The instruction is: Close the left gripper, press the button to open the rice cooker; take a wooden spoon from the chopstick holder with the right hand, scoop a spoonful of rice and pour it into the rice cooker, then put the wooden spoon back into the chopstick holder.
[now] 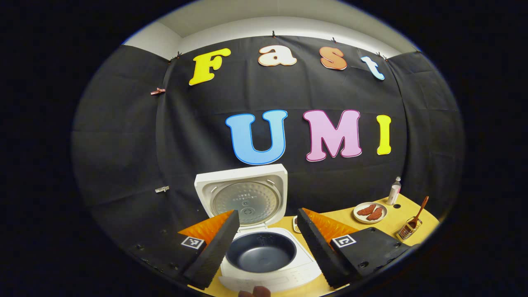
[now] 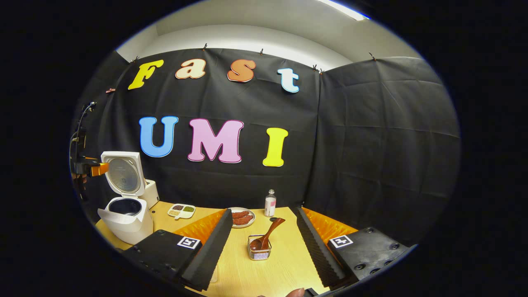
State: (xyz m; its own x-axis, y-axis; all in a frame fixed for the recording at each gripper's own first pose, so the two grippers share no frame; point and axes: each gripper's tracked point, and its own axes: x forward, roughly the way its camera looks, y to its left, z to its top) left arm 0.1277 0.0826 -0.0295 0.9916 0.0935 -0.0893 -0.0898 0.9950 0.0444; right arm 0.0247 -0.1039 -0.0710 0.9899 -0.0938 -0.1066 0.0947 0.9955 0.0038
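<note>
While its two ridged fingers stand wide apart and hold nothing, the left gripper (image 1: 268, 237) frames the white rice cooker (image 1: 264, 255) at the bottom centre of the left gripper view. The cooker's hinged lid (image 1: 243, 194) stands upright, its round metal inner plate facing forward, and the dark smooth inner pot (image 1: 260, 251) shows bare between the fingers. At the lower right of that view a slim wooden spoon (image 1: 420, 210) leans out of a small wire chopstick holder (image 1: 409, 229) near the edge of the pale wooden table (image 1: 354, 227).

Seen in the right gripper view, the right gripper (image 2: 264, 243) is likewise spread wide and grips nothing. Spoon and holder stand low in the centre, between its fingers, with open tabletop all round. Behind them sit a round plate with reddish-brown pieces (image 2: 242, 217) and a small bottle (image 2: 270, 203); a divided dish (image 2: 182, 210) lies nearer the cooker at the left.
</note>
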